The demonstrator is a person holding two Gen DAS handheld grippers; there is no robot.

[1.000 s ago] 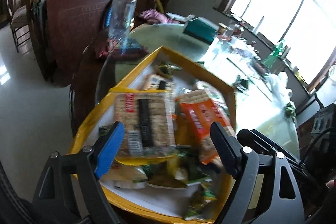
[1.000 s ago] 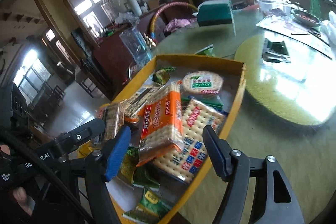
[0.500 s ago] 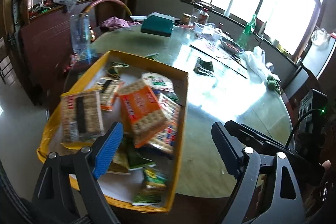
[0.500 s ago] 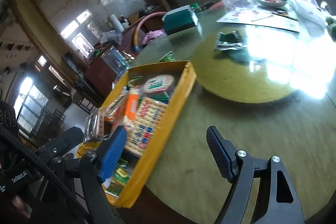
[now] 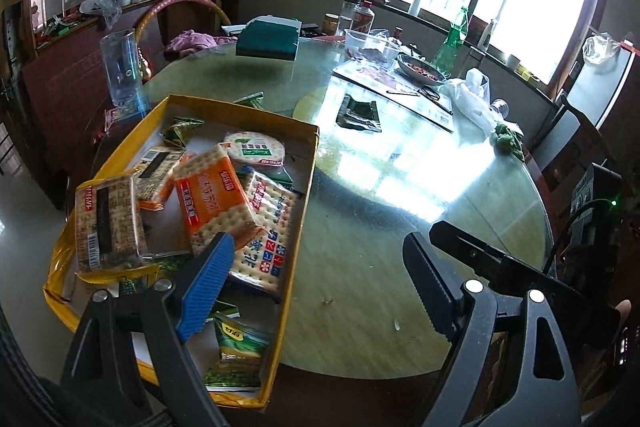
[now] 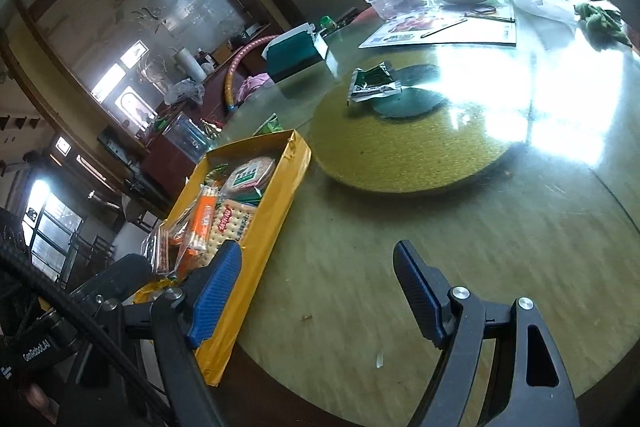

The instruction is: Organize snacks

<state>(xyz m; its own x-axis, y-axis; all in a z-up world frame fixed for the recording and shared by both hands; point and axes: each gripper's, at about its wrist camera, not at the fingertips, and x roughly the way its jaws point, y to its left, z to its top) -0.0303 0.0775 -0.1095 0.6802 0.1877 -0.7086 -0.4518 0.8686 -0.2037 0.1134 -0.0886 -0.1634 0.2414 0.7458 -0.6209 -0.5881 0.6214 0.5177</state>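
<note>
My left gripper (image 5: 316,283) stood wide, nothing between its fingers, only bare table (image 5: 360,259) in the gap. Its blue pad hung over the near corner of the yellow box (image 5: 298,223), which lay to the left of the jaws at the table edge. In the box, just past that pad, an orange cracker pack (image 5: 214,199) lay tilted on a pack with blue and red squares (image 5: 268,227). Further left sat a clear cracker pack (image 5: 108,223), and behind it a round green-labelled pack (image 5: 255,147). A small green packet (image 5: 236,359) lay in the box corner nearest me.

My right gripper (image 6: 316,291) had just been opening and stood wide too, empty, with table (image 6: 400,211) showing between the fingers. The same box (image 6: 272,211) lay left of its blue pad, long side running away from me.

Well beyond both jaws a dark green packet (image 6: 372,83) rested on the turntable (image 6: 400,155), apart from the box. Another green packet (image 5: 250,99) lay on the table just behind the box's far wall. Further off stood a teal box (image 5: 268,41) and, left of it, a clear cup (image 5: 120,67).
</note>
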